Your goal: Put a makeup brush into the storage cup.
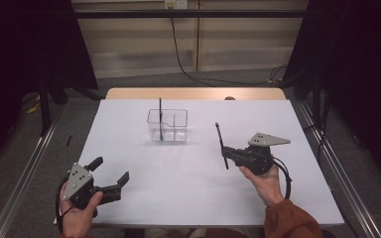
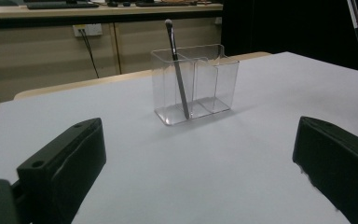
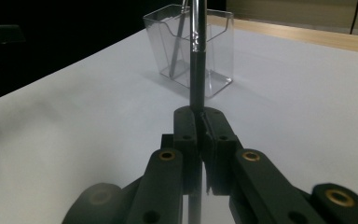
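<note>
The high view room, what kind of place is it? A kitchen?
Not a kitchen; probably a lab or recording workspace. A plain white table stands between black curtains, loose black cables cross the grey floor, and a long desk holding a dark keyboard sits behind.

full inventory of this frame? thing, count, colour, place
Clear holder: 1, see-through plastic with compartments, far middle of the table.
Brush in the holder: 1, dark handle with pale tip, leaning in the holder's left compartment as the high view shows it.
Held brush: 1, black handle with silver collar, clamped in the right gripper, right of the holder.
Table: 1, white top with a wooden far edge.
Cable: 1, black, on the floor behind the table.
Left gripper: 1, black, near left, jaws wide apart, nothing between them.
Right gripper: 1, black, shut on the held brush.
</note>
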The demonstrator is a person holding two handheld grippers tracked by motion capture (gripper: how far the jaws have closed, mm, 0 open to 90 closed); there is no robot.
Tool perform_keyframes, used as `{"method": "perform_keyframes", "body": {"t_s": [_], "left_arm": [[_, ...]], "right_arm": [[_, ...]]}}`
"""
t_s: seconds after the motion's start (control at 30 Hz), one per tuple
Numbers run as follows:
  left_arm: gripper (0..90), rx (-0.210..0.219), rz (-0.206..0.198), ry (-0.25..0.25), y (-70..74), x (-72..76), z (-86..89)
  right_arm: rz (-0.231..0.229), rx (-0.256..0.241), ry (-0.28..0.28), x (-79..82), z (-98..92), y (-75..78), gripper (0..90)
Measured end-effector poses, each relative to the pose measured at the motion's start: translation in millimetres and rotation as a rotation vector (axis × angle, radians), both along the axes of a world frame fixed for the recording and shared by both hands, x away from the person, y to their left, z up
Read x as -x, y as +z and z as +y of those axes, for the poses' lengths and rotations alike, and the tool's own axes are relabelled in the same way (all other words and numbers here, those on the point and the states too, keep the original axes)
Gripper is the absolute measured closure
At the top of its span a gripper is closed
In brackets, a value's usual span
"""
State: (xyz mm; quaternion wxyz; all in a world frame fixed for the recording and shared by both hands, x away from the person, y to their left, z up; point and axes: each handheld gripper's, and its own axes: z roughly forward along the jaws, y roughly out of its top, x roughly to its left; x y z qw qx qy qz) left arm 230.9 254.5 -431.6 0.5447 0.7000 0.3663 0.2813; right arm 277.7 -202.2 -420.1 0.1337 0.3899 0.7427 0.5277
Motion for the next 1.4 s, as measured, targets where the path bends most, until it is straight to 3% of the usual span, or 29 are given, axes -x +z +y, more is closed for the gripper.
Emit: {"method": "perform_keyframes", "body": {"t_s": [0.37, 0.5, 0.87, 1.13, 1.23, 1.4], "left_arm": [[2.1, 0.025, 0.005, 0.003, 3.5, -1.3, -7.5], [2.1, 0.027, 0.007, -0.018, 4.3, -3.3, -13.8], [2.1, 0.044, 0.005, -0.055, 12.9, -12.7, -35.1], [1.8, 0.028, -0.004, -0.134, 25.8, -22.2, -59.5], [2.6, 0.052, -0.025, -0.164, 31.3, -20.4, -68.8], [2.5, 0.054, -0.027, -0.182, 37.6, -22.5, -81.9]], "right_arm": [[-0.035, -0.034, 0.074, 8.0, 17.0, 6.7, 84.6], [-0.042, -0.039, 0.091, 7.7, 23.1, 7.5, 84.6], [-0.029, -0.058, 0.122, 8.3, 32.2, 6.9, 84.6], [-0.03, -0.053, 0.135, 9.4, 38.1, 5.3, 84.6], [-0.027, -0.049, 0.139, 9.8, 40.2, 4.1, 84.6], [-0.03, -0.056, 0.149, 10.9, 43.0, 3.7, 84.6]]}}
